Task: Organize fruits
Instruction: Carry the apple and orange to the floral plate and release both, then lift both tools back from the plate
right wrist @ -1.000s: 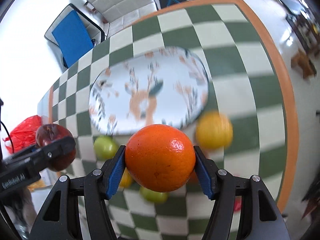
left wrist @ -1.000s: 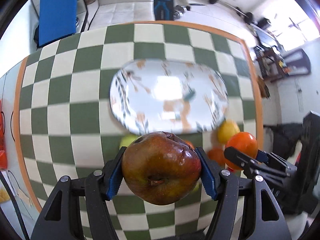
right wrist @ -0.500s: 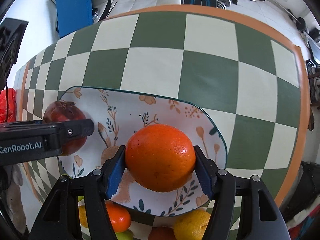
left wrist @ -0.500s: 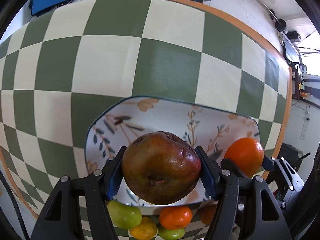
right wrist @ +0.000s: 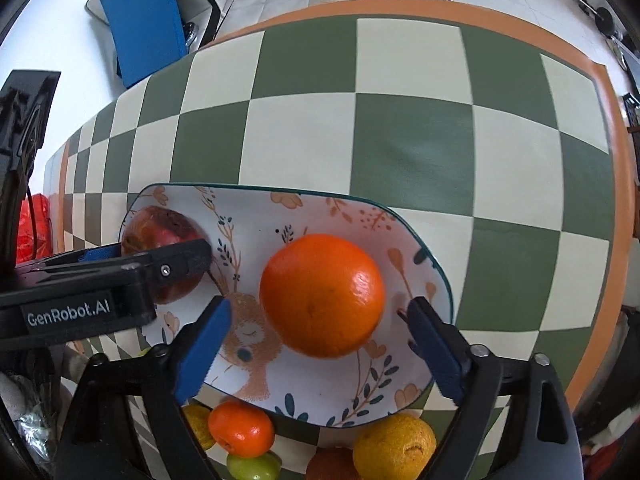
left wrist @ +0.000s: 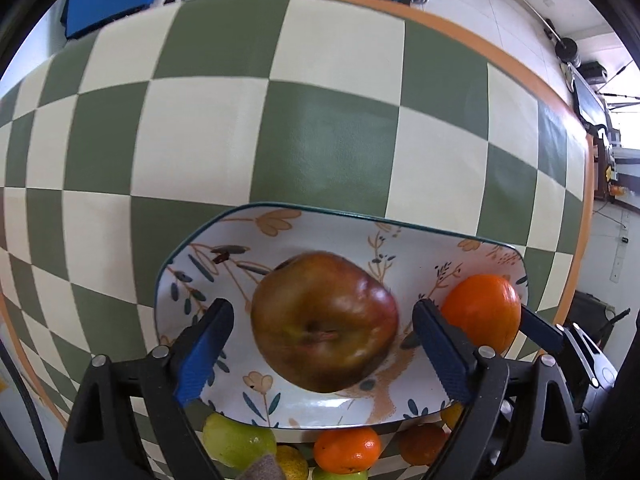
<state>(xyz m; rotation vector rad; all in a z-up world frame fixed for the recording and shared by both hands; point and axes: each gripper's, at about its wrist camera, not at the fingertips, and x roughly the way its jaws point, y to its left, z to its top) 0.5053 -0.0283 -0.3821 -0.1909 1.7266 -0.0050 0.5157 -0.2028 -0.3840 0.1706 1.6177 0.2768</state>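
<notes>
A dark red apple (left wrist: 325, 322) lies on the floral plate (left wrist: 280, 236), between the spread fingers of my open left gripper (left wrist: 320, 312). Neither blue pad touches it. In the right wrist view a large orange (right wrist: 322, 295) rests on the same plate (right wrist: 320, 208), and my right gripper (right wrist: 316, 318) stands open around it with gaps on both sides. The apple (right wrist: 160, 236) shows at that view's left, behind the left gripper's black body (right wrist: 80, 292). The orange (left wrist: 482, 312) appears at the plate's right end in the left wrist view.
Loose fruit lies on the checked tablecloth (left wrist: 320, 140) in front of the plate: a green pear (left wrist: 236, 440), small oranges (left wrist: 347, 450) (right wrist: 242, 428), a yellow citrus (right wrist: 394, 446) and a green fruit (right wrist: 252, 466). The table's orange edge (right wrist: 596, 200) runs along the right.
Both grippers have opened and let go of their fruit. The apple and the orange now rest on the plate, and both fruits sit lower and farther from the cameras.
</notes>
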